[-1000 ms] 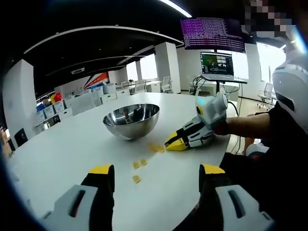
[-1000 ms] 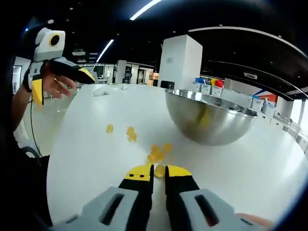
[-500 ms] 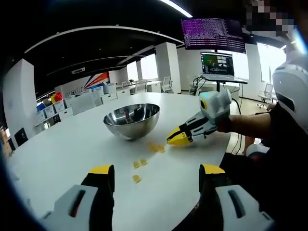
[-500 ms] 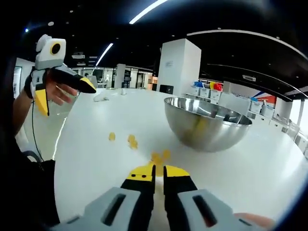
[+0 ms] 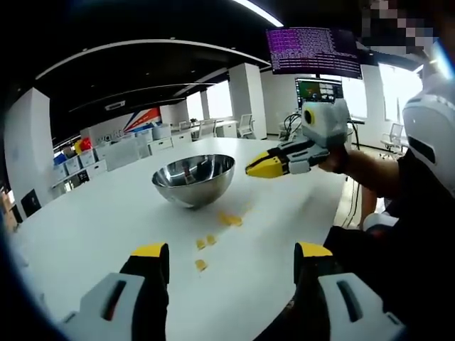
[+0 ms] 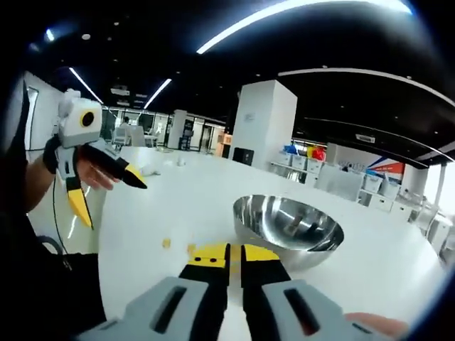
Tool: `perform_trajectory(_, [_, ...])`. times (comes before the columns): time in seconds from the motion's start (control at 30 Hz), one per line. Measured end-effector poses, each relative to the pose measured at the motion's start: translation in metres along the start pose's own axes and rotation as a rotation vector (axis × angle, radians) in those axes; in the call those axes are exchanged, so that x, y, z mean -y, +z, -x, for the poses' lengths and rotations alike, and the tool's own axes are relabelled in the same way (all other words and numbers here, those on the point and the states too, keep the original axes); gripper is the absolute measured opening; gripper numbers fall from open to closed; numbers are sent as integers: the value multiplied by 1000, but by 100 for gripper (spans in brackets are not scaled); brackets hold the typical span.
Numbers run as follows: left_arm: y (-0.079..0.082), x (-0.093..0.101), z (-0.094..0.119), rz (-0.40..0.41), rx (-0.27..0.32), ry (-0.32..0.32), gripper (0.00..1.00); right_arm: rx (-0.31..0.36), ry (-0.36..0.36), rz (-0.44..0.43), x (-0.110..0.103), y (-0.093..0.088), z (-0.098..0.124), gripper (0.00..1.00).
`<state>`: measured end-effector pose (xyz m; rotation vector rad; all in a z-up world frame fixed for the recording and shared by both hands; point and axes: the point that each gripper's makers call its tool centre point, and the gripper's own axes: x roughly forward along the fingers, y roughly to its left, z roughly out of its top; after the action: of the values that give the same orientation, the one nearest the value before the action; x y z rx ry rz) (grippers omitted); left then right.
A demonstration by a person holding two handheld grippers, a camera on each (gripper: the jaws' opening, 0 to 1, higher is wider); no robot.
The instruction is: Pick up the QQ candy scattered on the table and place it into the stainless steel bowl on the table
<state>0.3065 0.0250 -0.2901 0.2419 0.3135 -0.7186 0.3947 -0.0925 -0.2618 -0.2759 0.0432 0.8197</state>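
Steel bowl: stainless steel bowl upright on white table, left of centre in left gripper view; inside looks empty as far as I can see.
Loose candy: yellow QQ candy pieces scattered on table just in front of bowl, between bowl and left gripper.
Left gripper: left gripper low over near table edge, jaws spread wide, holding nothing.
Right gripper: right gripper raised off table, right of bowl rim and a bit above it; jaws nearly closed in right gripper view. Candy between tips? can't tell, tips hide it.
Key relation: bowl lies ahead and below right gripper tips, slightly right in its own view; this gripper is nearer the bowl.
Next (guess): carry over bowl opening, release if loaded.
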Motion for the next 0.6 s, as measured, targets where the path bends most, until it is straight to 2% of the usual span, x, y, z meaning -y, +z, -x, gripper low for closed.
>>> perform_trajectory(0.1, [-1, 0, 1, 0, -1, 0, 71, 44, -20, 20, 11, 25, 0, 4])
perform_trajectory(0.2, [-2, -2, 3, 4, 0, 3, 71, 86, -30, 3, 22, 47, -2, 4])
perform_trajectory(0.33, [-3, -2, 4, 4, -1, 7, 71, 119, -46, -6, 39, 66, -10, 4])
perform_trajectory(0.47, [-3, -3, 4, 5, -1, 6, 71, 117, -74, -6, 59, 68, -27, 4])
perform_trajectory(0.6, [-5, -5, 4, 12, 1, 9, 71, 80, -95, -29, 70, 52, -44, 4])
